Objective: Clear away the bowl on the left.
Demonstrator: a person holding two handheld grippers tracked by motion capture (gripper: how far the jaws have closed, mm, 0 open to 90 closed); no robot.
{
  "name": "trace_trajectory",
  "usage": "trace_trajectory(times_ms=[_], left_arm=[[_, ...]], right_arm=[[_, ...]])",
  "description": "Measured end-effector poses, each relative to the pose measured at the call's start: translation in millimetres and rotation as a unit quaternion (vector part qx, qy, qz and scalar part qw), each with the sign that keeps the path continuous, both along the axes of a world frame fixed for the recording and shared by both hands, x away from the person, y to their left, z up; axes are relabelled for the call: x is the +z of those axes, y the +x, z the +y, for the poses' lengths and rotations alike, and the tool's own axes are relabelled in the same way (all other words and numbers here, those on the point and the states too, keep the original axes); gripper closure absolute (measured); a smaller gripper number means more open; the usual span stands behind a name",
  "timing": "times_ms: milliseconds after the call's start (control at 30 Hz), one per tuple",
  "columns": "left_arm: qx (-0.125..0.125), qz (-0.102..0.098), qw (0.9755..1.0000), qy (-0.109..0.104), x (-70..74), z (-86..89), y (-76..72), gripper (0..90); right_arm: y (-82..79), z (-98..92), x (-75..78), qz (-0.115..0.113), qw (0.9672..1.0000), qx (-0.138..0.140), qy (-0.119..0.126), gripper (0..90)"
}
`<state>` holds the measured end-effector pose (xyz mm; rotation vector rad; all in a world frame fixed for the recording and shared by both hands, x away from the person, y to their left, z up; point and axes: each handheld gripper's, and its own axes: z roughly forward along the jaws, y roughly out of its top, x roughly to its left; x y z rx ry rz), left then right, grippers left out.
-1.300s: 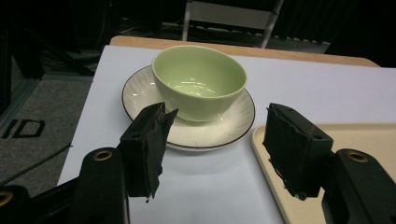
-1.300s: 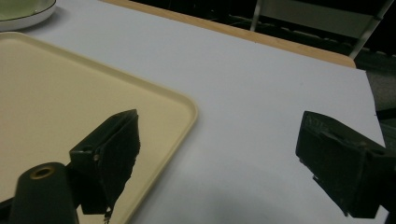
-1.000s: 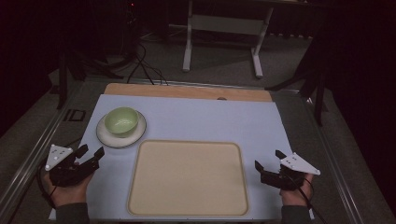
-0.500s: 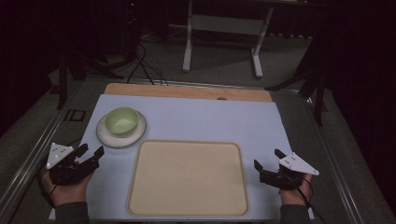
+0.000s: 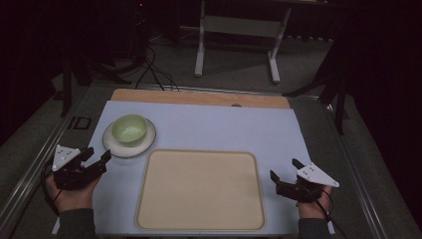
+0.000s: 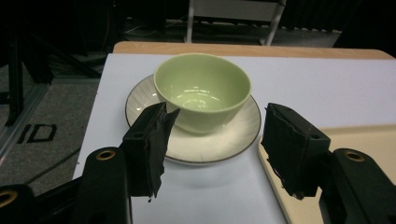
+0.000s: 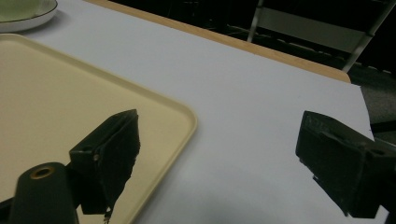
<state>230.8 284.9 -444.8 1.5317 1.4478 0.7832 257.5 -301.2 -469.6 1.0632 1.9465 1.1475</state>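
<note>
High view: table (image 5: 209,124) under a pale sheet, wooden strip along the far edge. Cream tray (image 5: 200,190) near the front middle, bare. Green bowl (image 5: 129,129) on a saucer (image 5: 115,147) at the far left, just beyond the tray's left corner. Left gripper (image 5: 95,160) at the table's left edge near the saucer, held in a hand (image 5: 69,191), jaws spread. Right gripper (image 5: 286,175) at the right edge just beside the tray, jaws spread, grey plate on top. Wide bare sheet between bowl and right edge; dark floor, cables and a stand's legs beyond.

Left gripper view: bowl (image 6: 201,91) upright and empty on the ribbed, dark-rimmed saucer (image 6: 233,135), framed between the spread jaws but apart from both. Tray corner (image 6: 299,186) low at right, partly behind the right jaw. Rim detail seen here, lost from above.

Right gripper view: jaws wide apart, nothing between them. Tray's (image 7: 70,93) rounded corner behind the left jaw, open sheet ahead to the wooden edge. Saucer (image 7: 28,18) cut off at top left, bowl barely showing. Background dark, hard to make out.
</note>
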Motion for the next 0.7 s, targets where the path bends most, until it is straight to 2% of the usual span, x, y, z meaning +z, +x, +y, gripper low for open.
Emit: trace_trajectory(times_ms=[133,433,700], left_arm=[[-0.002,0.0,0.9999,0.01,0.0,0.8,5.5,41.6],[0.005,-0.006,1.0,0.003,-2.0,3.8,16.0,41.6],[0.005,-0.008,0.9999,0.012,0.7,3.9,25.4,41.6]], right_arm=[[-0.3,0.5,0.1,-0.002,1.0,-0.002,-0.002,13.2],[-0.9,0.0,0.7,-0.007,1.0,-0.005,-0.001,13.2],[-1.4,0.7,0.9,-0.012,0.9999,-0.005,0.004,13.1]])
